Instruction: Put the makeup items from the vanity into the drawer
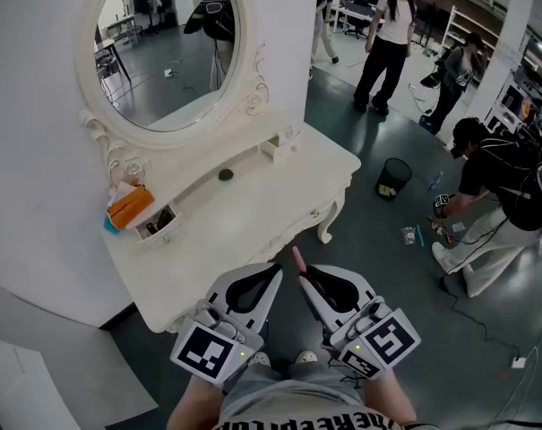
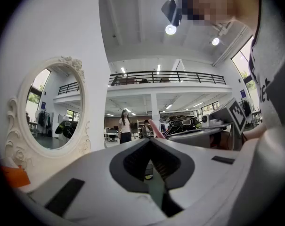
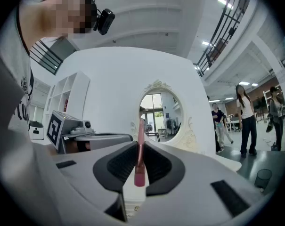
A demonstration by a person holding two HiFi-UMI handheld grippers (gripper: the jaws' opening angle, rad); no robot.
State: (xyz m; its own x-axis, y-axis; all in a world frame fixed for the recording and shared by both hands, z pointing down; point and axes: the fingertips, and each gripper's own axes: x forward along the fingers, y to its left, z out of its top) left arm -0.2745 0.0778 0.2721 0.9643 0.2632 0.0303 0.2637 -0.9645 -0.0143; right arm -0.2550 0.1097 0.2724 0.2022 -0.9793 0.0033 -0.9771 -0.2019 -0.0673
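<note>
– One item is held: the fingers (image 3: 118,166) of the right gripper (image 3: 140,150) are clenched on a slim pink makeup stick (image 3: 140,161). Its long axis runs up along them, with the tip poking past.
– And the other hand?
– Just beside it, the left gripper (image 2: 151,144) is pressed together on nothing. The bench (image 1: 253,218) lies ahead, and what looks like its small open drawer (image 1: 159,224) sits off to the left.

Vanity (image 1: 253,213) gloss wht, mirror (image 1: 167,52) glass, pink stick (image 3: 140,164) smooth plastic, floor (image 1: 378,124) polished
</note>
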